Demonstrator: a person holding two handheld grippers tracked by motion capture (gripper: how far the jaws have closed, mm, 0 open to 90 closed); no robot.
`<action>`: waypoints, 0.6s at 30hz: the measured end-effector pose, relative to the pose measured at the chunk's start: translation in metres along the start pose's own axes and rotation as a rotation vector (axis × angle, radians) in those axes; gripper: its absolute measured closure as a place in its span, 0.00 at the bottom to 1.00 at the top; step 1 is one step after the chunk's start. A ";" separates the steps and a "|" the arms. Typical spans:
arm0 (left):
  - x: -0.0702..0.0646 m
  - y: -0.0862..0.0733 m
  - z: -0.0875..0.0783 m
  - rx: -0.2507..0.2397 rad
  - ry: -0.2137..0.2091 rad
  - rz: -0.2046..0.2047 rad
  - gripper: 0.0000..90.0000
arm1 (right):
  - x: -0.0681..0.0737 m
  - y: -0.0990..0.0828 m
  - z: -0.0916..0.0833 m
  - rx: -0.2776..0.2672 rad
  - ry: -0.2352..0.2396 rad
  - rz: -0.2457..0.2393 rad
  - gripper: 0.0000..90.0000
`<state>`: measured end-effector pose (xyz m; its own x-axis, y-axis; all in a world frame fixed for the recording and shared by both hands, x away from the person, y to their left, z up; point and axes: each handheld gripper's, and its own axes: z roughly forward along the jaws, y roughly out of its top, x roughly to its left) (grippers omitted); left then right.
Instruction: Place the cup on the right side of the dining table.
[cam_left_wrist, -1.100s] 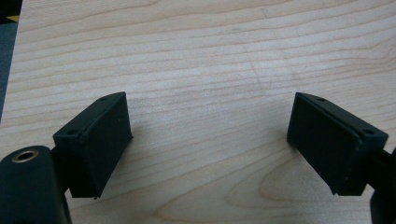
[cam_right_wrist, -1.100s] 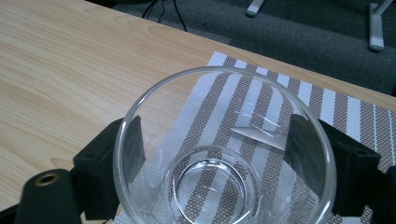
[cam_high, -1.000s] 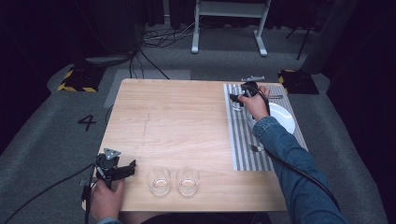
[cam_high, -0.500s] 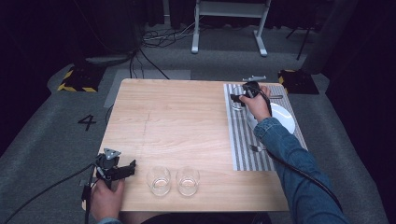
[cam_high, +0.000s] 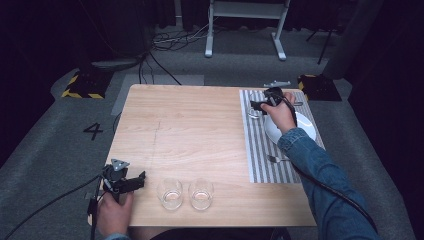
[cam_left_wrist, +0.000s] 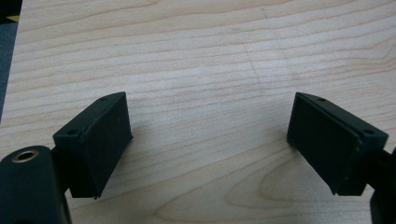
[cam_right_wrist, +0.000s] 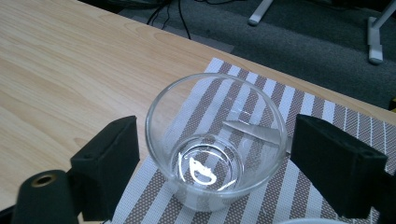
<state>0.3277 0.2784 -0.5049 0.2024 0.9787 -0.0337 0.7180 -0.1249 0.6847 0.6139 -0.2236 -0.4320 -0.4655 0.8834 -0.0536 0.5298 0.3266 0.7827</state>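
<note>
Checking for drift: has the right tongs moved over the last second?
No. In the high view the right tongs sit at the same spot on the striped placemat, beside the white plate.

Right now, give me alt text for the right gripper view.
An empty clear glass stands upright on a striped placemat between the right gripper's two open black jaws, neither clearly touching it. The placemat lies on a wooden table, with grey floor beyond.

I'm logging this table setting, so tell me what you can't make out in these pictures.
- High view: the white plate is partly covered by the person's right hand and sleeve.
- High view: cutlery beyond the right gripper is too small to identify.
- Right gripper view: the item behind the glass is distorted through it.
</note>
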 end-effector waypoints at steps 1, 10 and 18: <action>0.000 0.000 0.000 0.000 0.000 0.000 0.15 | 0.000 0.001 -0.004 0.001 0.006 -0.001 0.18; 0.000 0.000 0.000 0.000 0.000 0.000 0.15 | 0.009 0.006 -0.030 -0.004 0.047 -0.030 0.18; 0.000 0.000 0.000 0.001 0.000 0.001 0.15 | 0.015 0.006 -0.049 -0.001 0.086 -0.064 0.18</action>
<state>0.3276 0.2785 -0.5049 0.2027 0.9787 -0.0330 0.7182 -0.1257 0.6844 0.5757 -0.2248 -0.3981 -0.5576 0.8286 -0.0498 0.4962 0.3809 0.7802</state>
